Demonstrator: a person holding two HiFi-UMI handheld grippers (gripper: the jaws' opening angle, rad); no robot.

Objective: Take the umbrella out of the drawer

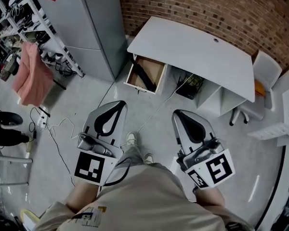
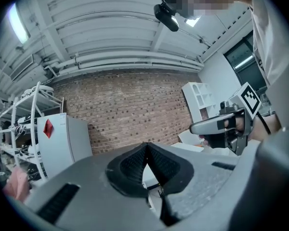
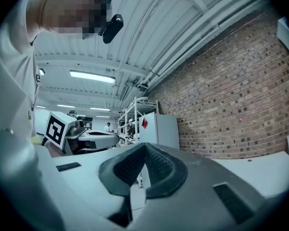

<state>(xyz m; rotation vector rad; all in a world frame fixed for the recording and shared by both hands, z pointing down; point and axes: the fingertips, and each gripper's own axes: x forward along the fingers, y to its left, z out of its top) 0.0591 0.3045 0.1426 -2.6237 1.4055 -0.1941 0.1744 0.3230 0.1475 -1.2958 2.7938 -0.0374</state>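
One rough red-brick wall (image 1: 207, 8) backs a smooth white desk (image 1: 192, 52) with a curved edge. Its wood-lined drawer (image 1: 157, 71) stands open, and the dark, slender umbrella (image 1: 143, 76) lies slantwise inside. Well short of it, the left gripper (image 1: 118, 103) and right gripper (image 1: 178, 113) have their ribbed black pads pressed together, holding nothing.

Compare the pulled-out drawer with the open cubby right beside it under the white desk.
The drawer sticks out from the desk; the cubby sits recessed beneath it. The drawer is brown inside; the cubby is white. The drawer holds a long dark umbrella; the cubby holds a dark basket-like thing. Both are open under the same desk.
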